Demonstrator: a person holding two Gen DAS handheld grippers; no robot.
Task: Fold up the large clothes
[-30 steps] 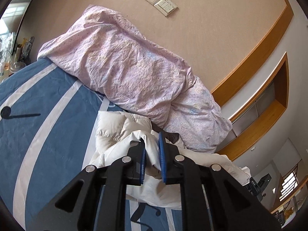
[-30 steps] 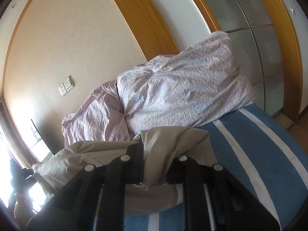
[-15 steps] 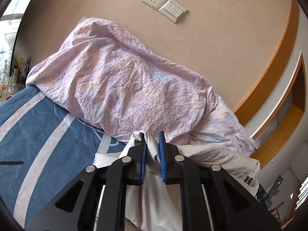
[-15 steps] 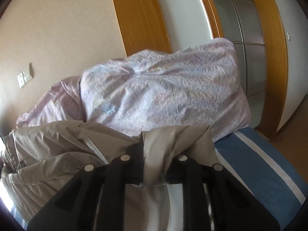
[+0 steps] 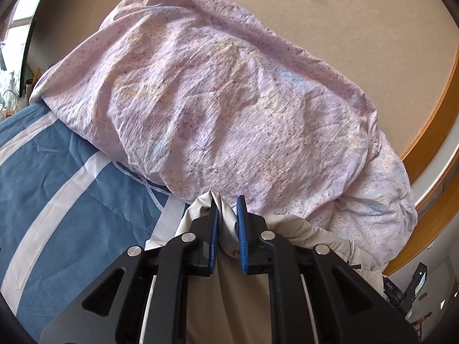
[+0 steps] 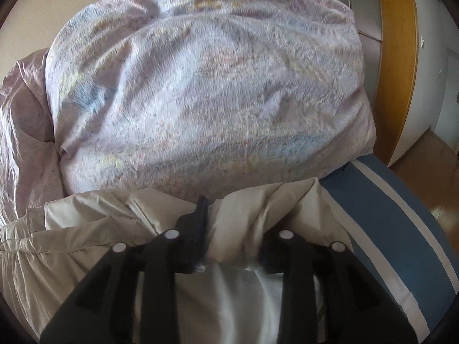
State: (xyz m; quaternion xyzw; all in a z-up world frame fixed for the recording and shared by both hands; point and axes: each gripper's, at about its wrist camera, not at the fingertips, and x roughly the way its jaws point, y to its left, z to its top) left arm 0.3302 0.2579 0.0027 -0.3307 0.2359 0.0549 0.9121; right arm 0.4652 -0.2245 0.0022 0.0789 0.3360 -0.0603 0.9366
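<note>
Beige jacket (image 5: 226, 226) pinched, left gripper (image 5: 227, 215) angled down

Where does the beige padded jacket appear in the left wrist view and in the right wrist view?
Left wrist view: beige padded jacket at the bottom centre, running right, below the pink crumpled duvet.
Right wrist view: jacket across the lower left and centre.
Shared landmark: the duvet just behind the jacket in both.

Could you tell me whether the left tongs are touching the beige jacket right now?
Touching. The left wrist view shows the left tongs with both blue pads pressed against a pinched fold of the beige jacket.
</note>
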